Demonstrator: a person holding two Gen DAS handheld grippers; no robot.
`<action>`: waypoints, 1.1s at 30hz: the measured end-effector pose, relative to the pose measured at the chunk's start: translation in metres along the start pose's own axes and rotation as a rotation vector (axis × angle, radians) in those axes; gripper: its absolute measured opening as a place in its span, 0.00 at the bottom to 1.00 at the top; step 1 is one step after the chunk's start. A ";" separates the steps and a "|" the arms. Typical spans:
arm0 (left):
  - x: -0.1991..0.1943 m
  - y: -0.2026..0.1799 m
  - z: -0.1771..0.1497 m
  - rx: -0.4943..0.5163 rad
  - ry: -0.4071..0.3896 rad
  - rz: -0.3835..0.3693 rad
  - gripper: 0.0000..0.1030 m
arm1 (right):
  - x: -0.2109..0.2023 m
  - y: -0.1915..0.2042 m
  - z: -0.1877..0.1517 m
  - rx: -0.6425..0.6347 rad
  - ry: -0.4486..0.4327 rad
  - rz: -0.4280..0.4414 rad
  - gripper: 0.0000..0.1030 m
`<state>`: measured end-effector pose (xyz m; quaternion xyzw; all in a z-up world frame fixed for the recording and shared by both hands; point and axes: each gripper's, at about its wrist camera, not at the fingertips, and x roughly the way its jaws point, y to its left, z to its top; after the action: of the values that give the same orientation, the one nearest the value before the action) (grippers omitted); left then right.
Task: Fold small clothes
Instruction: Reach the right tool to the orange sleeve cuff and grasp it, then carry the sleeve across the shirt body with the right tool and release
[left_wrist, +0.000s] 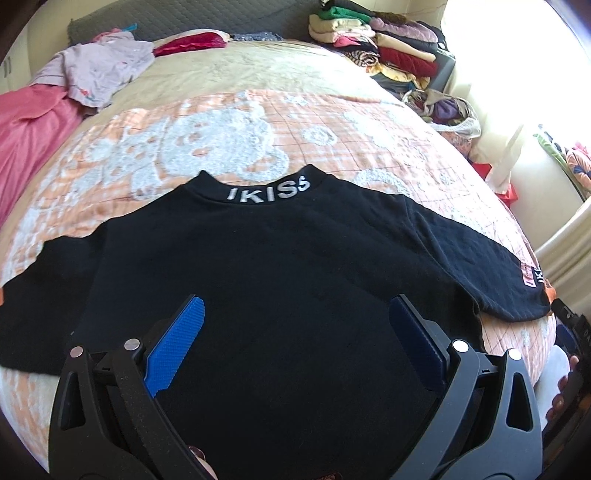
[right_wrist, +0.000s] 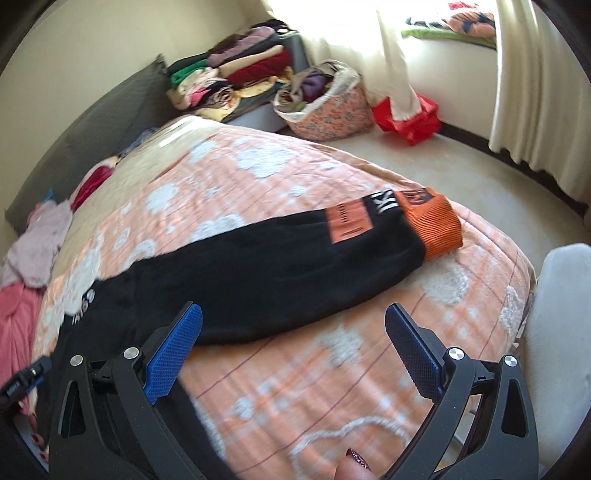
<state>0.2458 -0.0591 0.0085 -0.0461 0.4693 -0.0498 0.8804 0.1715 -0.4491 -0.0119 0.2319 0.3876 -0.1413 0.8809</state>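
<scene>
A small black sweater (left_wrist: 280, 266) with white "IKISS" lettering on its collar lies flat on the bed, both sleeves spread out. My left gripper (left_wrist: 297, 312) hovers open over the sweater's lower body, holding nothing. In the right wrist view the right sleeve (right_wrist: 280, 266) stretches across the quilt and ends in an orange cuff (right_wrist: 434, 225) with an orange patch beside it. My right gripper (right_wrist: 295, 321) is open just short of that sleeve's lower edge, its left finger over the black fabric and its right finger over bare quilt.
The bed carries an orange-and-white quilt (left_wrist: 236, 133). Pink and lilac clothes (left_wrist: 92, 70) lie at its far left. Folded clothes (right_wrist: 236, 74) are stacked beyond the bed, with a fabric basket (right_wrist: 328, 103) and a red item (right_wrist: 410, 118) on the floor by curtains.
</scene>
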 end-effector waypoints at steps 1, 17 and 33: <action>0.003 -0.001 0.002 0.001 0.006 0.001 0.91 | 0.004 -0.006 0.004 0.019 0.006 -0.006 0.96; 0.054 -0.003 0.016 -0.005 0.065 0.025 0.91 | 0.076 -0.076 0.041 0.228 0.064 -0.076 0.96; 0.057 0.013 0.015 -0.016 0.060 -0.038 0.91 | 0.067 -0.046 0.058 0.131 -0.021 0.088 0.22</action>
<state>0.2902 -0.0532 -0.0321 -0.0605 0.4949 -0.0640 0.8645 0.2321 -0.5228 -0.0410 0.3046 0.3578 -0.1298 0.8731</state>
